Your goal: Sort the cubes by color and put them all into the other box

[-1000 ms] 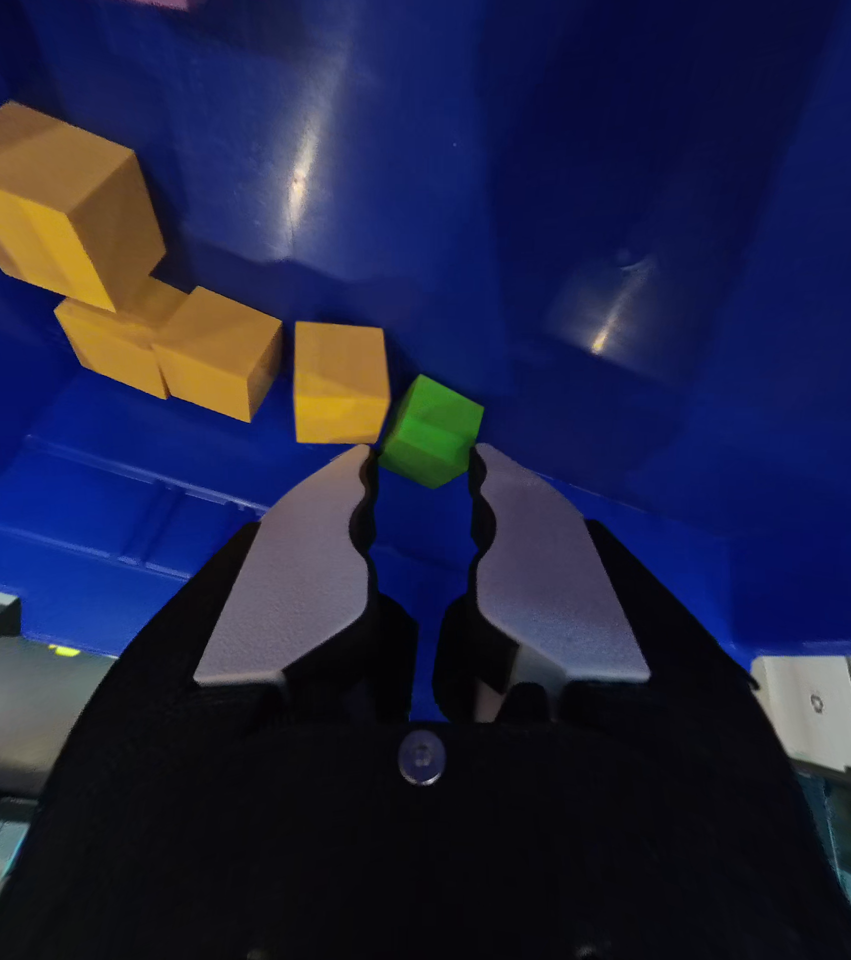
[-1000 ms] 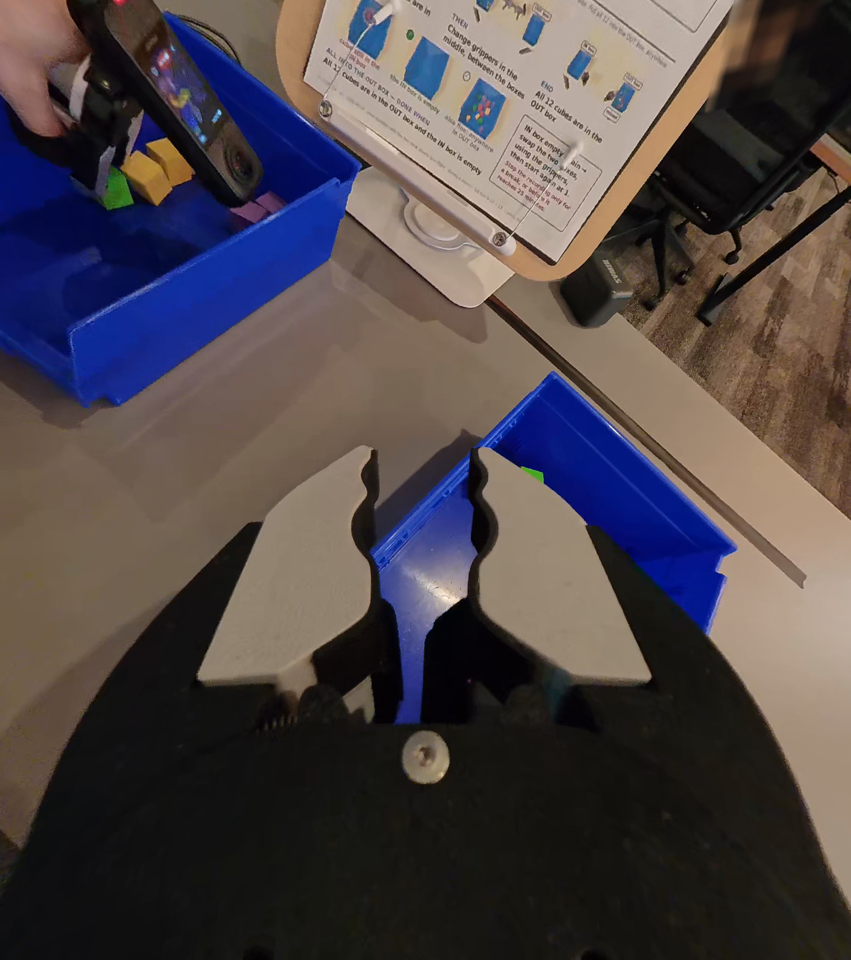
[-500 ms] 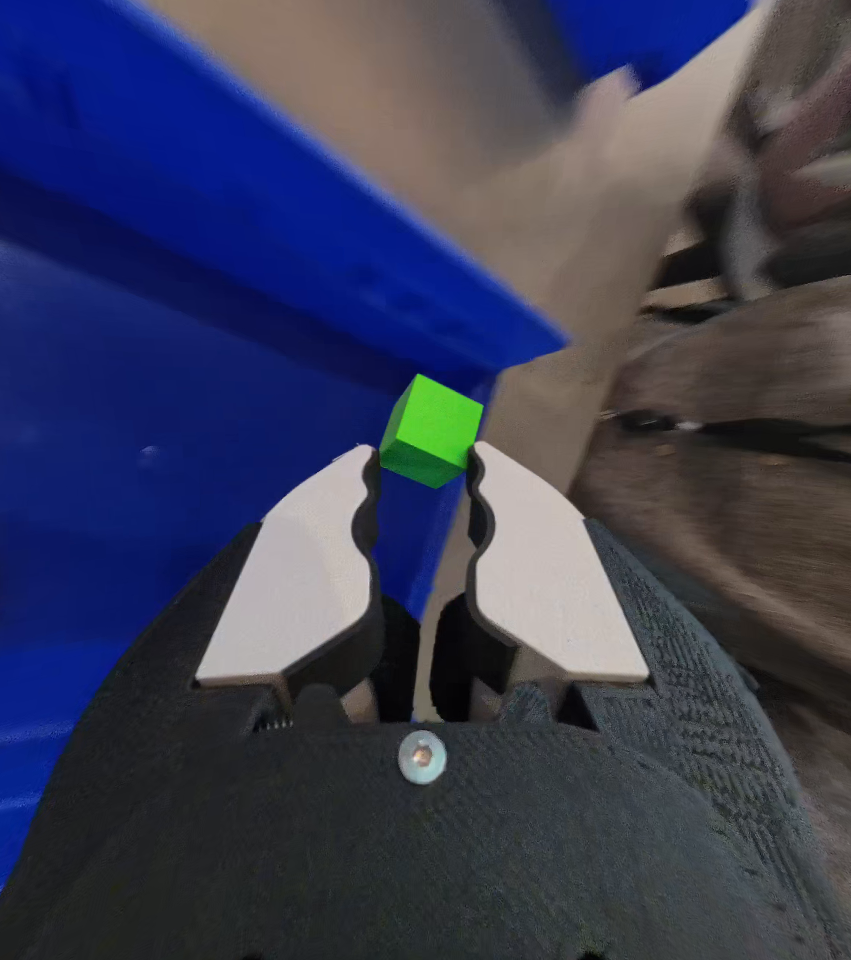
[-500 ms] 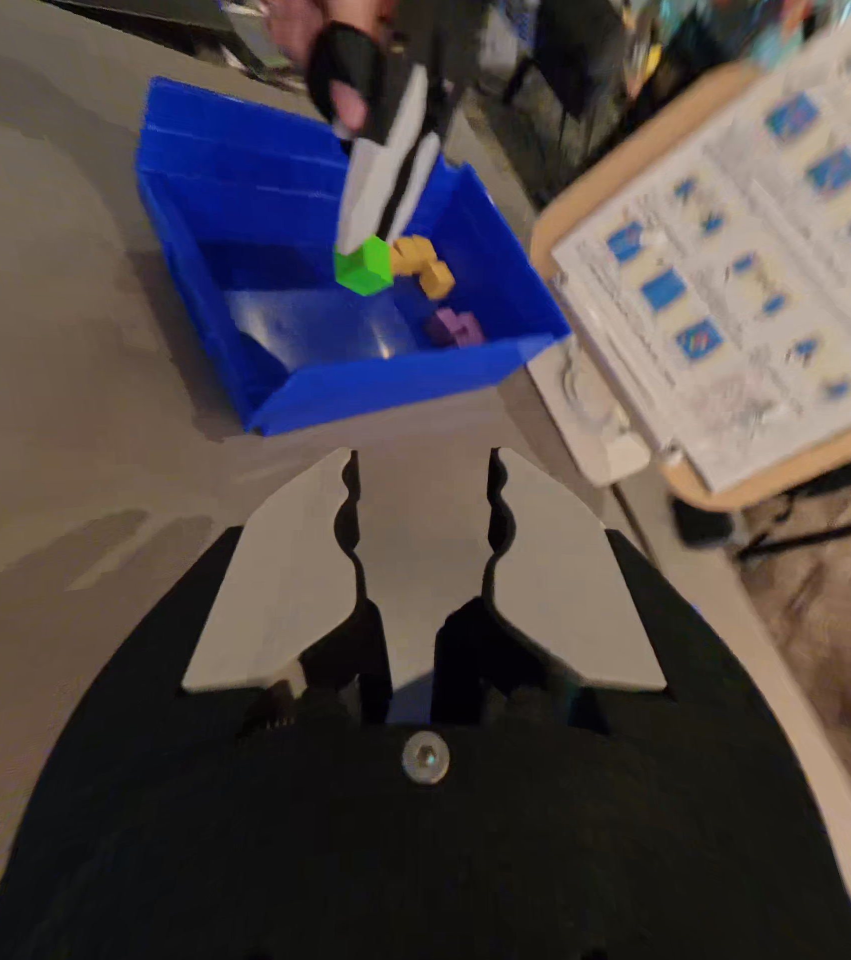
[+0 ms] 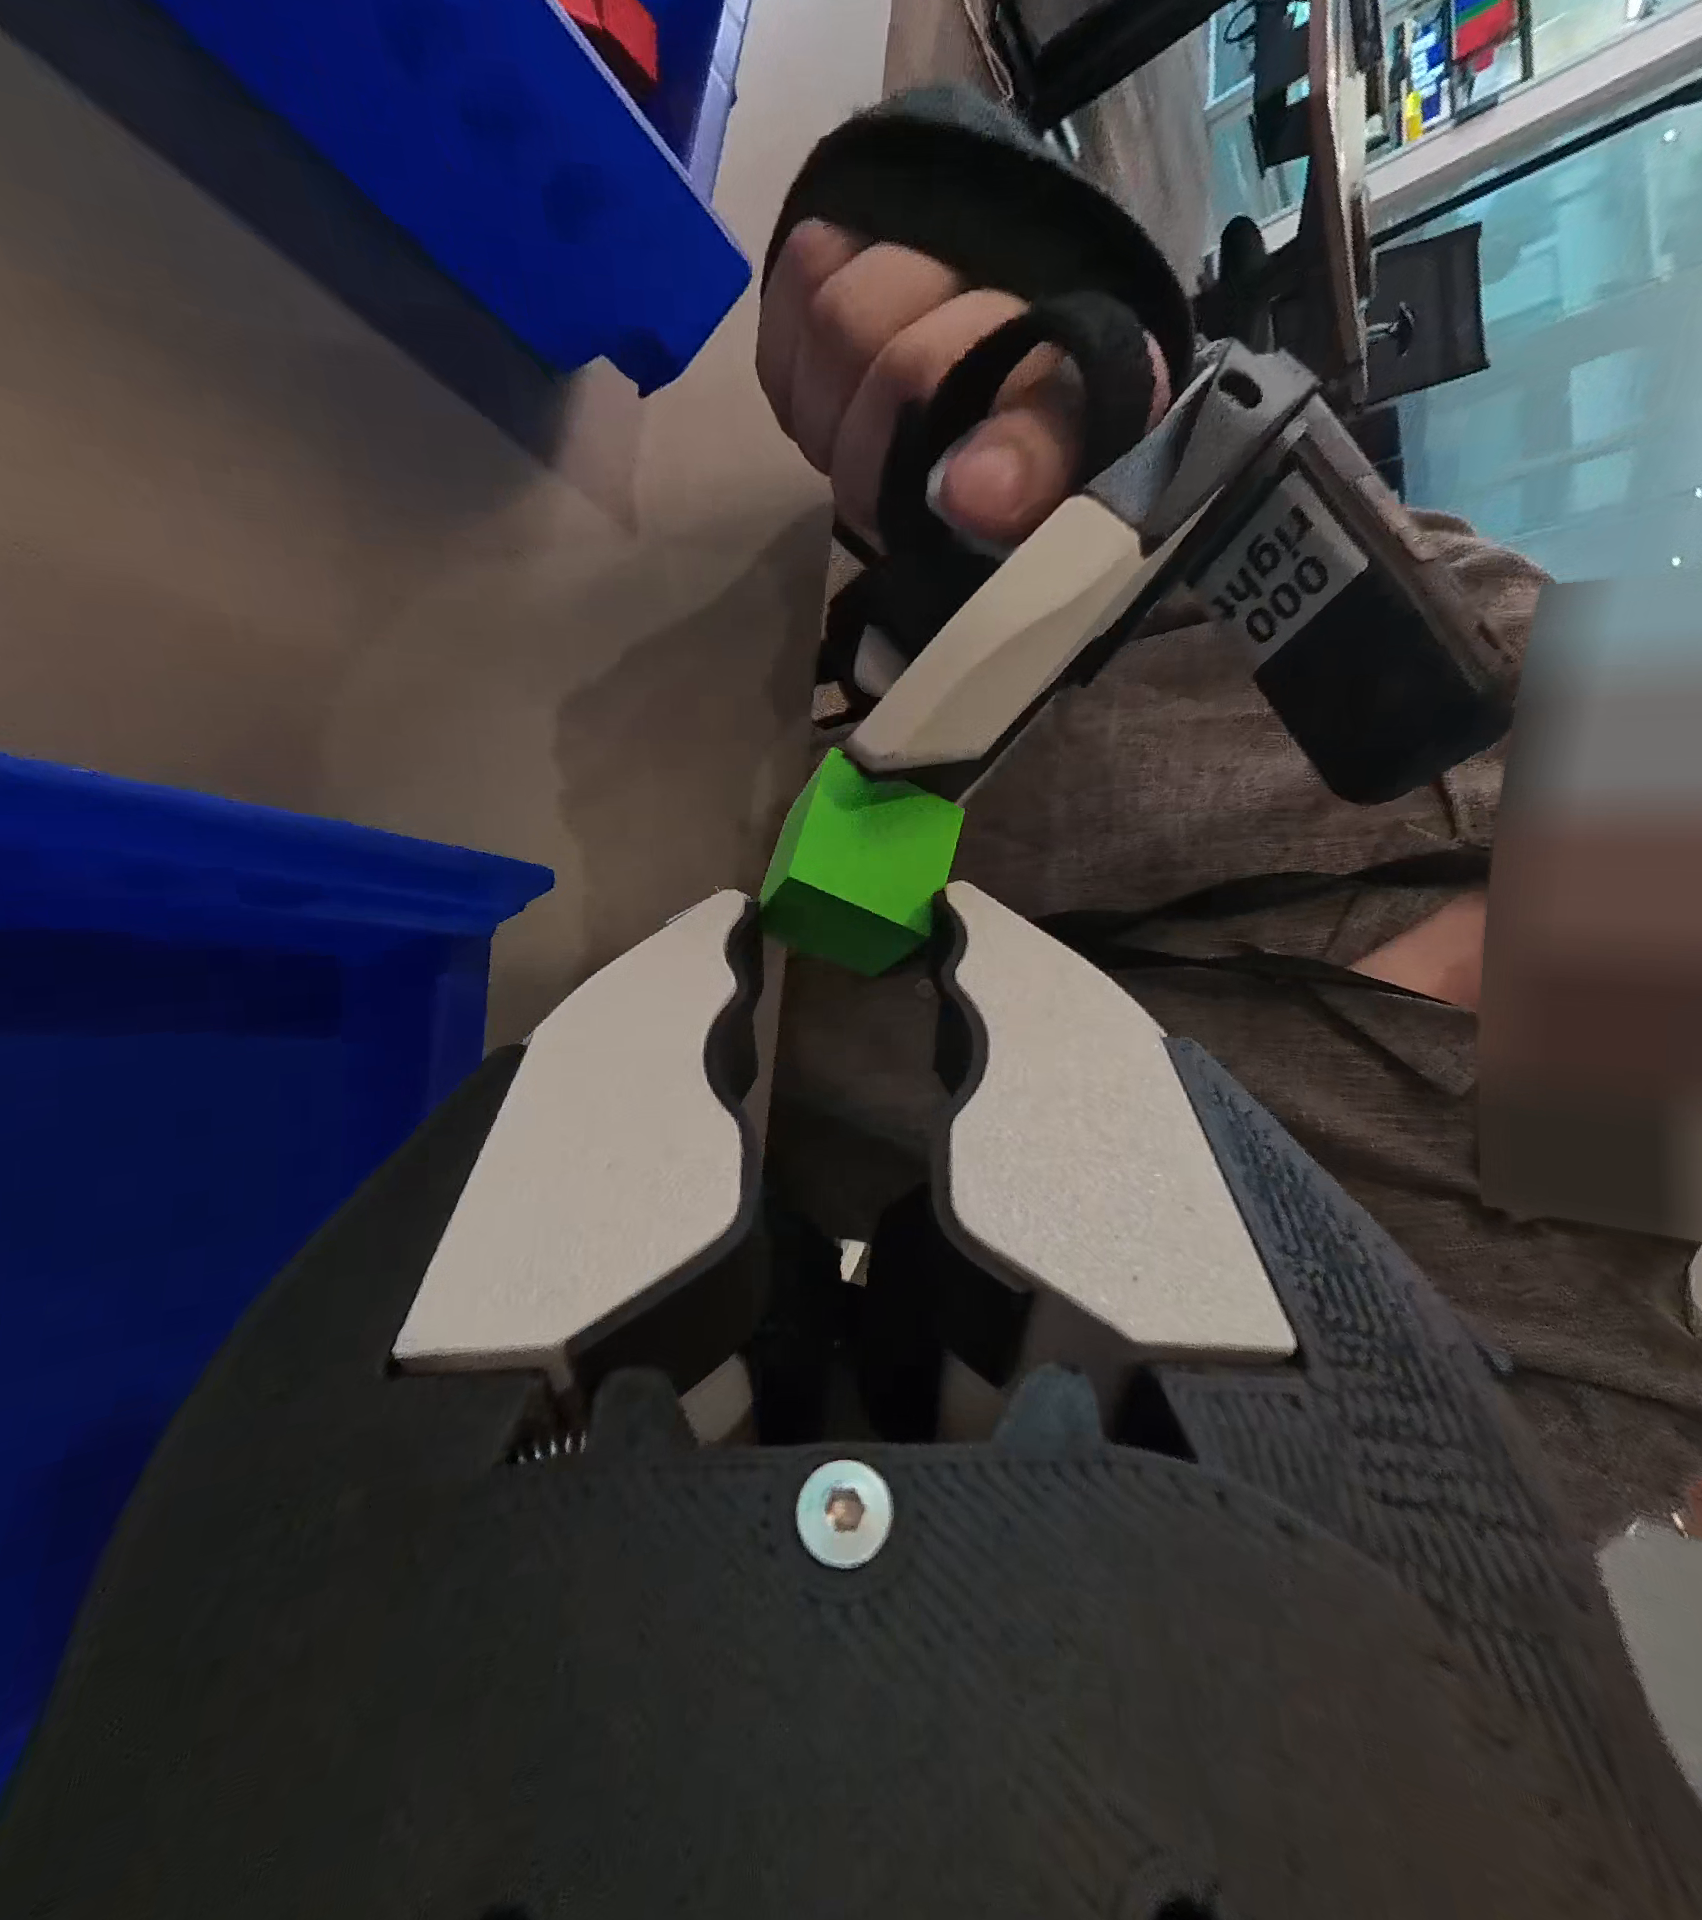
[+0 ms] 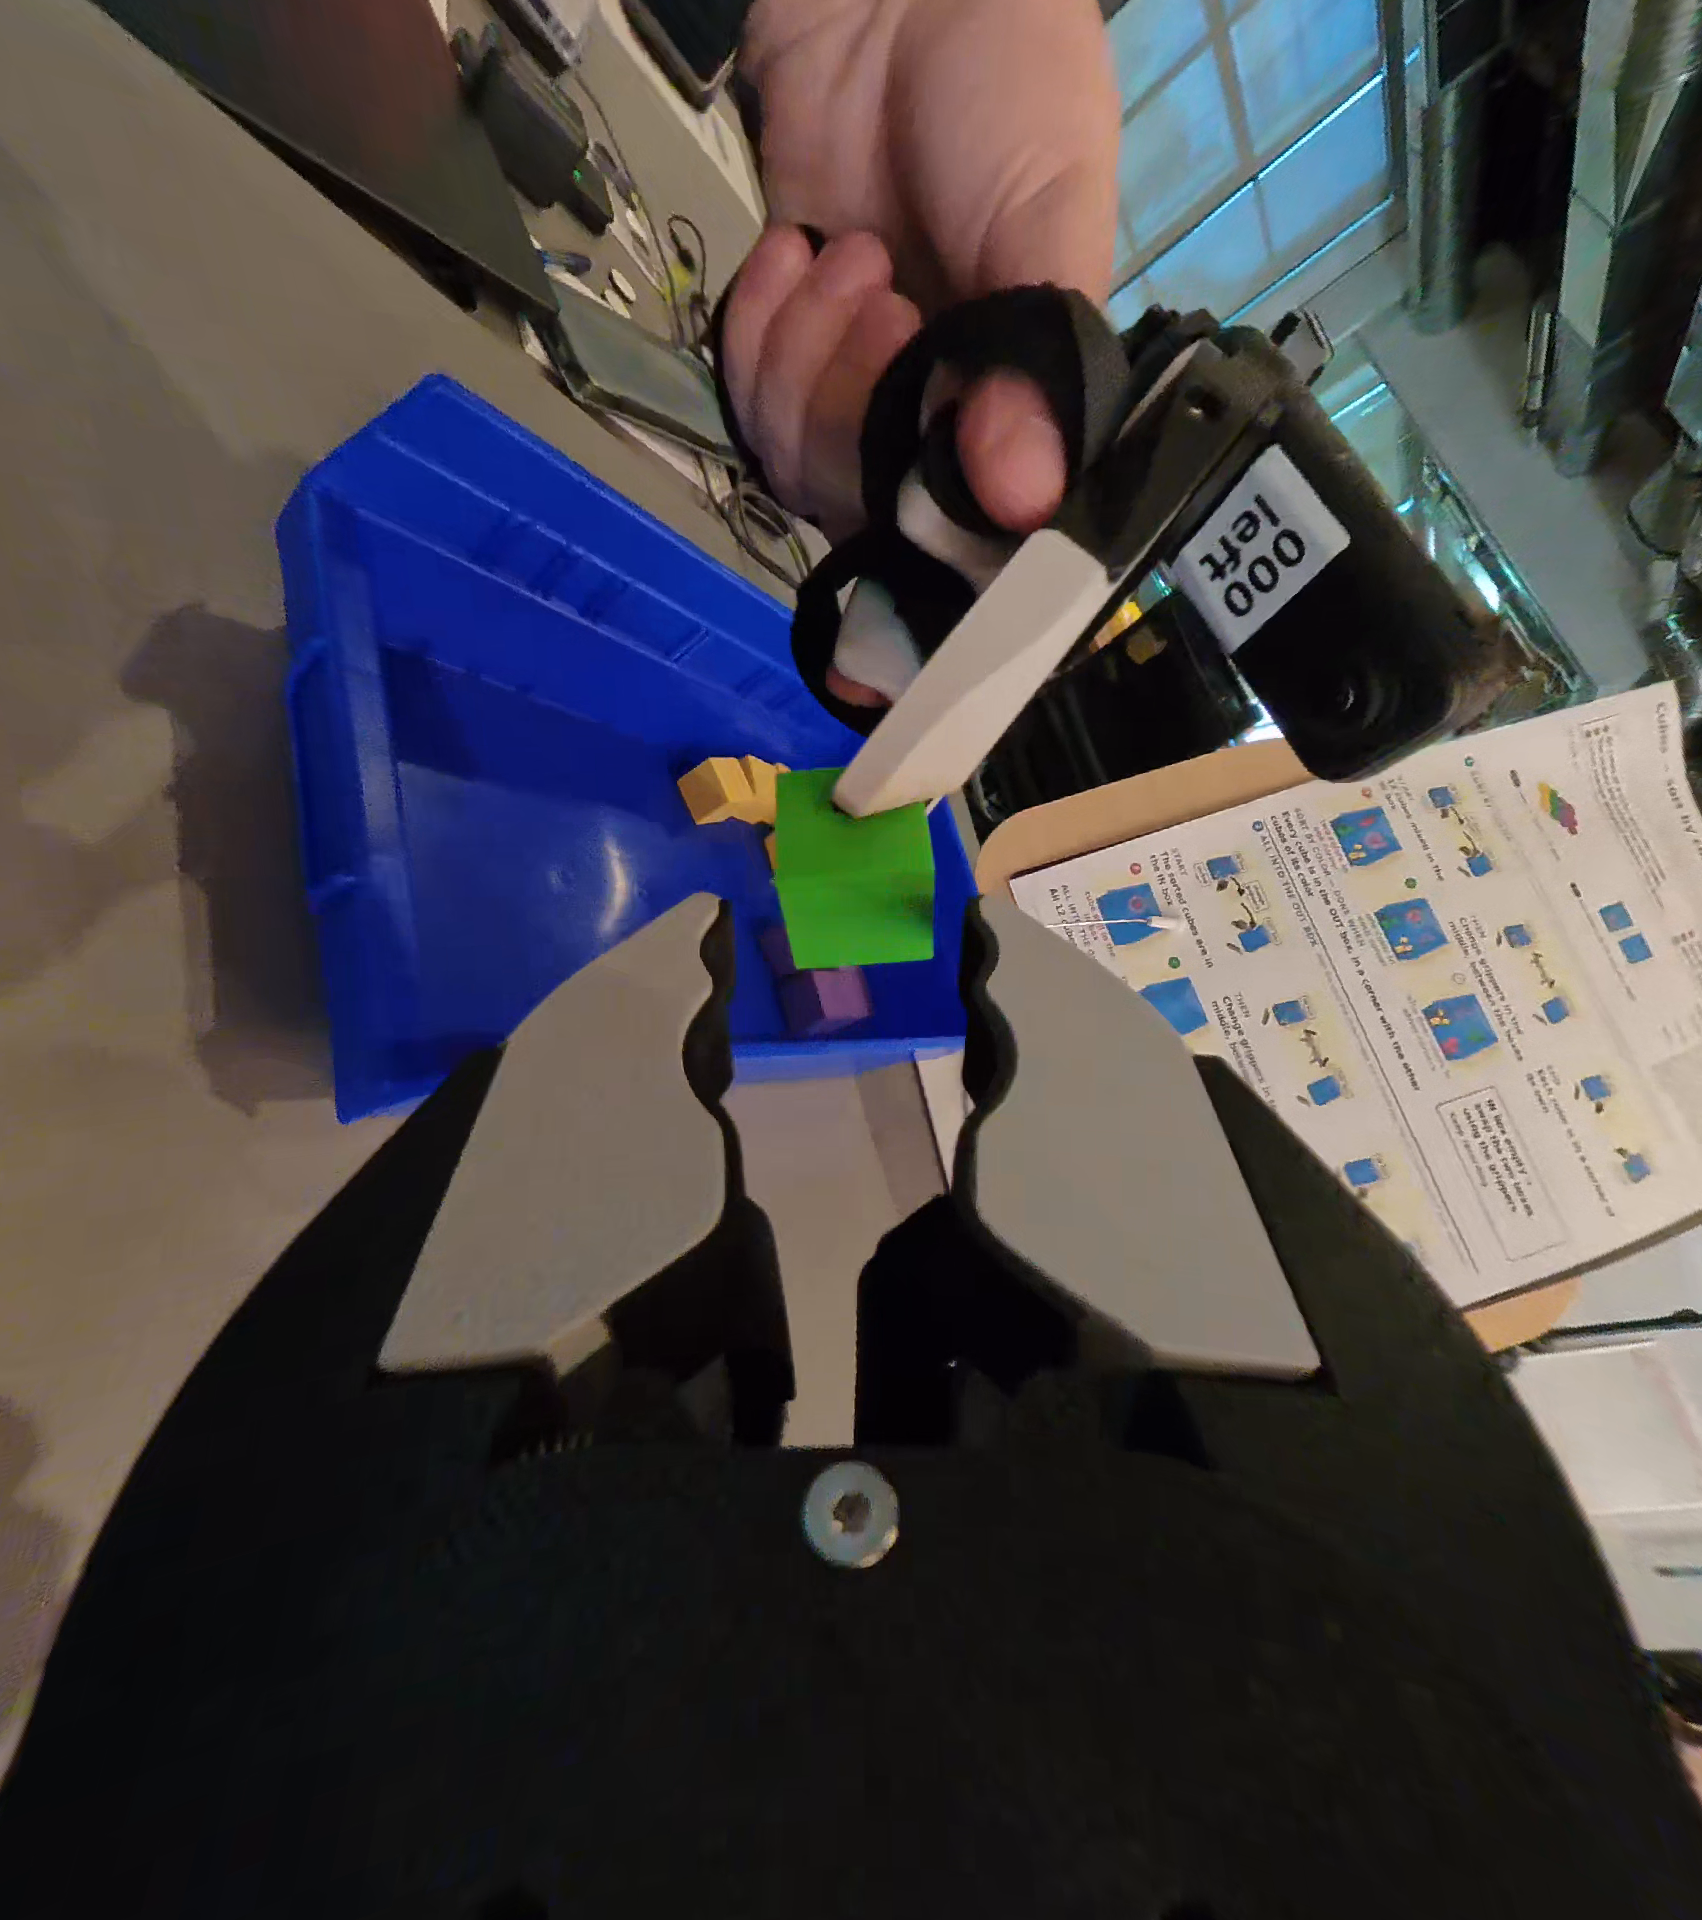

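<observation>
Your left gripper (image 5: 847, 914) is clamped on a green cube (image 5: 862, 883), the block pinched at the very tips of the two grey fingers (image 5: 608, 1132) and tilted so that one corner points back toward the palm. To its left in the left wrist view sits the wall of a blue bin (image 5: 151, 1039); a second blue bin (image 5: 473, 156) lies farther off at the upper left, with something red showing inside it. Both rest on a grey table (image 5: 203, 540). Above the cube, the right gripper's fingertip (image 5: 992, 644) touches the block's upper face.

In the right wrist view, the blue bin (image 6: 431, 831) is on the left, resting on the table (image 6: 47, 727), with yellow cubes (image 6: 722, 790) and purple cubes (image 6: 821, 997) gathered at its near right corner. The green cube (image 6: 852, 883) hangs in the air in front of that corner, held by the left gripper (image 6: 878, 795) in your left hand (image 6: 888, 312). Your right gripper (image 6: 842, 925) is parted wider than the cube, its tips flanking the block's lower part; whether either pad touches it cannot be told from here. To the right stands a board carrying a printed sheet (image 6: 1429, 987).
</observation>
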A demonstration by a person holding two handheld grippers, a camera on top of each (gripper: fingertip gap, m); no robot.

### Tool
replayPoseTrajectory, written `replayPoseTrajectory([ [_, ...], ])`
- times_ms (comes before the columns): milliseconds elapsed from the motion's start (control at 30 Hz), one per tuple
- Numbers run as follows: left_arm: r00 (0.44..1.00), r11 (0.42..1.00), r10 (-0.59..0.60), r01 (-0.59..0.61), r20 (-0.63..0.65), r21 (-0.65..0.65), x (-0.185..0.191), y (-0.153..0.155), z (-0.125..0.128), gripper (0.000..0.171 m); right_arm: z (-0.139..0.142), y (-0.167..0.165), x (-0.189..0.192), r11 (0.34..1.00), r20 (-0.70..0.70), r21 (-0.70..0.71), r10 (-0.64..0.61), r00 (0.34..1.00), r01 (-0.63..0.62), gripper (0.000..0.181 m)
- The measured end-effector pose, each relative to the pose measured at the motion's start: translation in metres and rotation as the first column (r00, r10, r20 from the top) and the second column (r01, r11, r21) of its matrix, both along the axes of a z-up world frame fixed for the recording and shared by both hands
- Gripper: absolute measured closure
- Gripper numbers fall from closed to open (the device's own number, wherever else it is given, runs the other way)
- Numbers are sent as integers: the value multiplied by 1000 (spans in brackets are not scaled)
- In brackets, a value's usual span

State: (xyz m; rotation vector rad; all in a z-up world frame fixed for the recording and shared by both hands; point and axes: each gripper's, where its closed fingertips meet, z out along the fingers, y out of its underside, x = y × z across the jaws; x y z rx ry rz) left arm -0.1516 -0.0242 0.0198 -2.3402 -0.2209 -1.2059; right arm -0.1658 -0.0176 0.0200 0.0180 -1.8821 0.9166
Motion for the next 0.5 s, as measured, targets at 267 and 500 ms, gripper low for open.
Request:
replayPoseTrajectory([
  [267,999,1000,-24,24,39,1,7,4,-3,138,-2,2,3,999,-49,50,-14,999,16,155],
  [500,999,994,29,-25,-34,109,-1,18,4,110,-2,10,6,998,-45,47,-33,998,35,155],
])
